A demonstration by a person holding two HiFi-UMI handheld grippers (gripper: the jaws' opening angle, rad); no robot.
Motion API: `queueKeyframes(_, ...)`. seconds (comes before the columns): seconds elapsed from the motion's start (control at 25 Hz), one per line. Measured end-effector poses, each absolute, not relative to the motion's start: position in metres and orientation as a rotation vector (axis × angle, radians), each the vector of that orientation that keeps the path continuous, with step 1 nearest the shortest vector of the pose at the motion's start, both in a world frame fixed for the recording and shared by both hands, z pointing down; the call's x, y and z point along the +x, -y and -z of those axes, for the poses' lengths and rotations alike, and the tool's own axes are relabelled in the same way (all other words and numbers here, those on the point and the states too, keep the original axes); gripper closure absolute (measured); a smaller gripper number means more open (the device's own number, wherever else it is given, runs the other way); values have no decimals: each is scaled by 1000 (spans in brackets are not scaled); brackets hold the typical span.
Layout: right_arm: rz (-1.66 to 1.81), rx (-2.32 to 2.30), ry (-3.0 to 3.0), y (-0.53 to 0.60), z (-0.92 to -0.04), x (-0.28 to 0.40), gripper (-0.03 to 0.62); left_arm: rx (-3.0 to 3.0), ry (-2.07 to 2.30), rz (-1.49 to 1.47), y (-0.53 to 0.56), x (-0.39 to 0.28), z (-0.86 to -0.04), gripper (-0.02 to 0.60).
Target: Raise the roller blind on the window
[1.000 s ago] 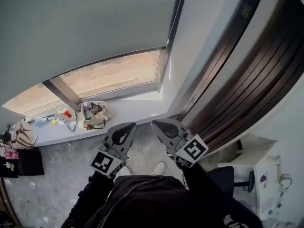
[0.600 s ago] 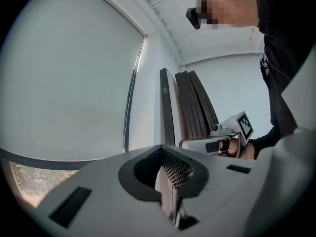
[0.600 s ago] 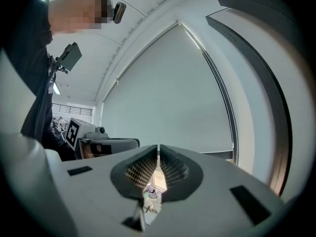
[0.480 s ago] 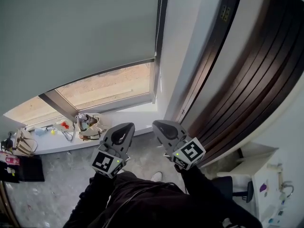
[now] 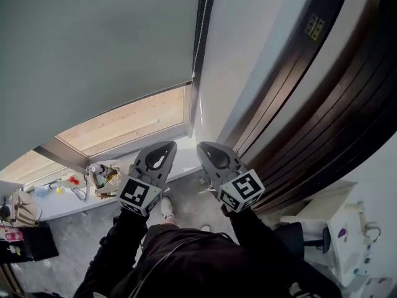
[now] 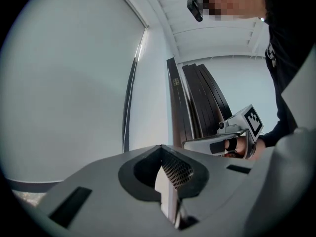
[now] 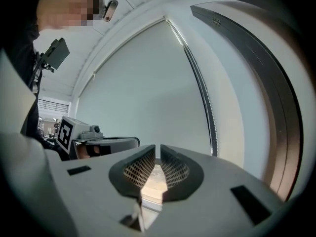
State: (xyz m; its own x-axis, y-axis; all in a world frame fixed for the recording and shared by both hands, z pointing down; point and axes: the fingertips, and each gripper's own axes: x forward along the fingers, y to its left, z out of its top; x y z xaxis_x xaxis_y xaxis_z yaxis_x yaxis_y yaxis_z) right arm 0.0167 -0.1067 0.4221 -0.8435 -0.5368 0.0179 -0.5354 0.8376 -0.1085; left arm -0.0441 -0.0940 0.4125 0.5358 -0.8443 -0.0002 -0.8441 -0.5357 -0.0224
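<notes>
The grey roller blind (image 5: 93,54) hangs over most of the window, leaving a strip of glass bare below its lower edge. Its bead chain (image 5: 197,48) runs down the blind's right side. Both grippers are held level, side by side, in front of the window sill. My left gripper (image 5: 162,151) is shut and holds nothing. My right gripper (image 5: 208,151) has just been opening and shows a narrow gap with nothing in it. In the right gripper view the chain (image 7: 205,102) hangs ahead, to the right of the jaws (image 7: 157,147). In the left gripper view the chain (image 6: 129,107) is left of the jaws (image 6: 160,147).
Dark wooden panels (image 5: 322,104) stand along the wall to the right of the window. The white sill (image 5: 180,160) carries small clutter (image 5: 99,179) at its left. A bag (image 5: 18,207) sits at the far left and white furniture (image 5: 347,228) at the lower right.
Both grippers have moved together toward the right end of the window, nearer the chain. The right jaws have parted slightly. The left jaws stay shut.
</notes>
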Motion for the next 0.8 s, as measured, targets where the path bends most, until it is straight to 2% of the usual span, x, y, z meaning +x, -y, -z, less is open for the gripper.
queueKeyframes(0.28,149,-1277,-2856,203,-408,-10,503,-2825,-1286,16,181,-74,-405,577)
queueKeyframes(0.52,185,-1571,-2639,285,-396,-21,390,-2867,-1196,-39,241,-93,-397,577)
queueKeyframes(0.8,136,-1764,-2524,348,-394,-26,382,-2871,-1177,-9,294,-99,-406,575)
